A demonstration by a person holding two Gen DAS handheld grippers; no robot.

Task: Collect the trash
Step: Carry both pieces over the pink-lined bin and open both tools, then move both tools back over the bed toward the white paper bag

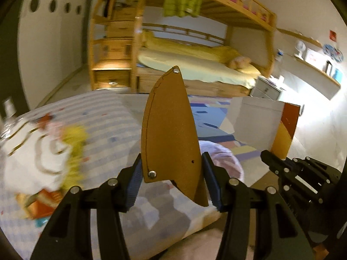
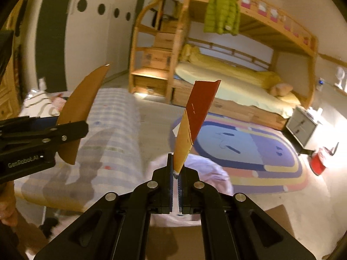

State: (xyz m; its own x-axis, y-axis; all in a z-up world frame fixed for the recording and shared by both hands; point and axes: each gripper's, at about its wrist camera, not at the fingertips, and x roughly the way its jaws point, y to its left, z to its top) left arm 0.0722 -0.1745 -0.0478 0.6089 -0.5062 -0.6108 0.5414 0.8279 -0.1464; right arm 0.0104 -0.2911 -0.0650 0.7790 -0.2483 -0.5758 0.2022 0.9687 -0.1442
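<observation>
My left gripper (image 1: 171, 173) is shut on a brown leather sheath (image 1: 171, 134) with stitching and metal rivets, held upright above a striped bed. The sheath also shows in the right wrist view (image 2: 80, 106), held by the left gripper (image 2: 54, 134). My right gripper (image 2: 176, 173) is shut on the corner of a flat red and orange paper bag (image 2: 198, 117), which stands up edge-on. In the left wrist view the same bag (image 1: 269, 125) shows its white side, with the right gripper (image 1: 273, 160) below it. A pink plastic bag (image 2: 195, 173) lies beneath both grippers.
A striped bed (image 1: 104, 117) carries a white bag, yellow scraps and orange packets (image 1: 43, 199). A wooden bunk bed (image 2: 238, 71) with a green jacket (image 2: 221, 10) stands at the back. A colourful rug (image 2: 249, 147), a grey drawer unit (image 2: 303, 127) and a red bin (image 2: 318, 162) are on the floor.
</observation>
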